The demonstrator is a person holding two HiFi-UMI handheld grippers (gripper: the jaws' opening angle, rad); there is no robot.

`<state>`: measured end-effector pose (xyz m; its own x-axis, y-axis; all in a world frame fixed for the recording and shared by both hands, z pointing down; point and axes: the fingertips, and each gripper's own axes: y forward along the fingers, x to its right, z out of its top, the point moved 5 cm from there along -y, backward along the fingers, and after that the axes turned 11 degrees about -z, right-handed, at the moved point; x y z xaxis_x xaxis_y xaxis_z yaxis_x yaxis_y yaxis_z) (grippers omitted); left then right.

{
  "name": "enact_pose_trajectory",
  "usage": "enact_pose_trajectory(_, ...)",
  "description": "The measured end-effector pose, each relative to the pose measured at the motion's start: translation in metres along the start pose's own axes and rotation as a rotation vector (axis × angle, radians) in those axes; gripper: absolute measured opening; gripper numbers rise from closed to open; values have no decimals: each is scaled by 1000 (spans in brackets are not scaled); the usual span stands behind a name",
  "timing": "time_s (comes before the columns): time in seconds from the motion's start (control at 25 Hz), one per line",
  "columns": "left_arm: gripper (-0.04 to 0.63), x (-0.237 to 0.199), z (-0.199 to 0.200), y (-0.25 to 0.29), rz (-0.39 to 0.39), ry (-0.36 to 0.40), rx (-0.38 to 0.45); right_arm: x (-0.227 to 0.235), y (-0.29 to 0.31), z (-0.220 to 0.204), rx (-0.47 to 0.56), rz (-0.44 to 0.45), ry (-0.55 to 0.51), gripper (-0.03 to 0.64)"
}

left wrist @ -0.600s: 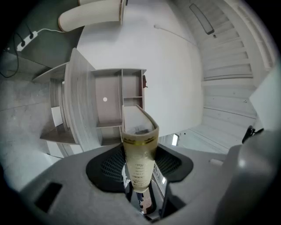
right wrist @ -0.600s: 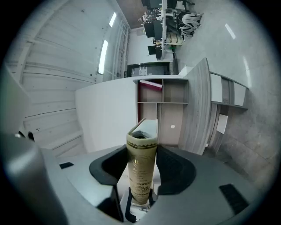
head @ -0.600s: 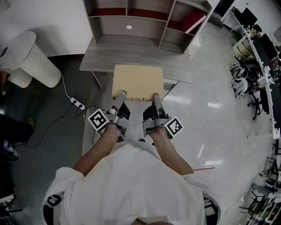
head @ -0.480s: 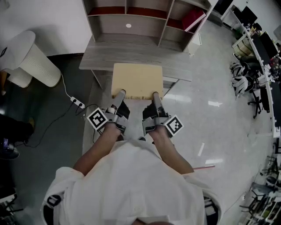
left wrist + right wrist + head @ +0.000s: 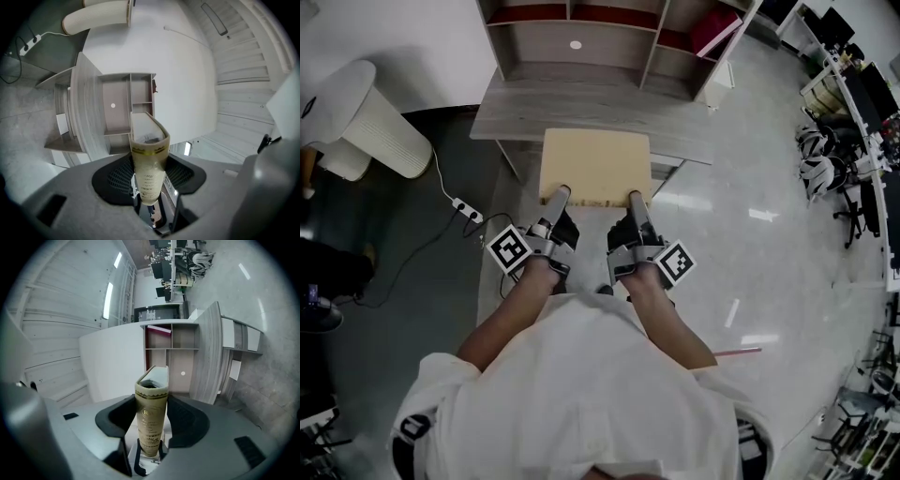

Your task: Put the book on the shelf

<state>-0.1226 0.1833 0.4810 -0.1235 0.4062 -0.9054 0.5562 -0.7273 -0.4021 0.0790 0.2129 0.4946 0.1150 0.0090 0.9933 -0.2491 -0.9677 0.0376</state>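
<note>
Head view: cream book (image 5: pixel 595 167) held flat over grey desk (image 5: pixel 581 108) front edge, short of shelf (image 5: pixel 572 42). Left gripper (image 5: pixel 559 195) and right gripper (image 5: pixel 635 199) each pinch its near edge. Only gripper views show gilt-lettered spine clamped between jaws.

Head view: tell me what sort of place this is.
Probably an office or lab workroom: a grey wooden desk with a cubby shelf unit on it, a polished floor, and monitor-crowded workstations along the right.
</note>
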Motion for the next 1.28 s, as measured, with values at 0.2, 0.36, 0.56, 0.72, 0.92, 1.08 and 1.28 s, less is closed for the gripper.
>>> enact_pose_trajectory(0.2,206,-3,-6,0,10,-2,5,5,-3,5,-20,-8,15,206)
enact_pose_trajectory(0.36,206,-6,-13,4,13,2,0,8,-3,13,-27,-7,16,206)
enact_pose_trajectory(0.56,206,-8,-23,10,21,8,-12,11,-6,28,-40,1,-7,206)
enact_pose_trajectory(0.72,204,-9,-30,16,17,20,-15,14,-5,38,-64,16,-11,206)
enact_pose_trajectory(0.92,204,-10,-44,20,21,19,-5,17,-7,53,-110,30,-23,206)
enact_pose_trajectory(1.08,204,-11,-50,20,18,30,-10,22,-7,57,-142,45,-16,206)
enact_pose_trajectory(1.28,204,-16,-51,19,35,36,-16,29,-6,58,-165,53,-9,206)
